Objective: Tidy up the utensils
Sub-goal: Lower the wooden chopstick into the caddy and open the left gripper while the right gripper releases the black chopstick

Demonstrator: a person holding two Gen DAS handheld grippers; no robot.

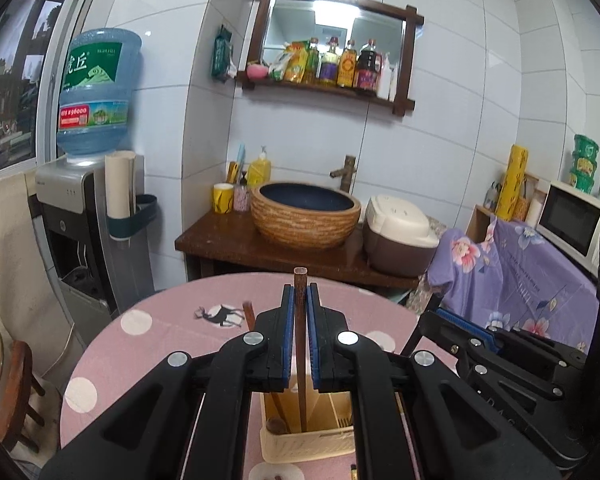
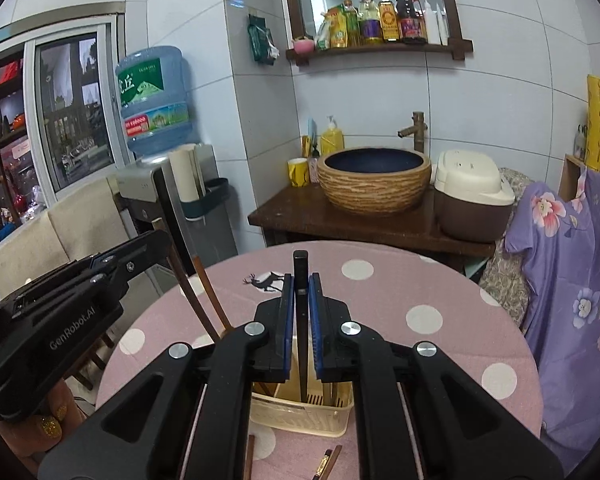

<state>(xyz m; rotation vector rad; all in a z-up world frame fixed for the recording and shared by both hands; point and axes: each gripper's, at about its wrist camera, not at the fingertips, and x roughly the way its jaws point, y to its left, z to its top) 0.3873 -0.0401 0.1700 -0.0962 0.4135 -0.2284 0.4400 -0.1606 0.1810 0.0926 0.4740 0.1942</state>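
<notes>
Left wrist: one chopstick (image 1: pixel 300 344), one holder (image 1: pixel 306 442).

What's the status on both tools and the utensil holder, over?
Left tool shut on brown chopstick. Right tool shut on black chopstick. Both over cream holder. Nothing blocking.

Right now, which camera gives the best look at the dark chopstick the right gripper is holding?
The right wrist view: the black chopstick stands clamped upright in the right gripper. In the left wrist view only that gripper's side shows; the chopstick is hidden.
</notes>
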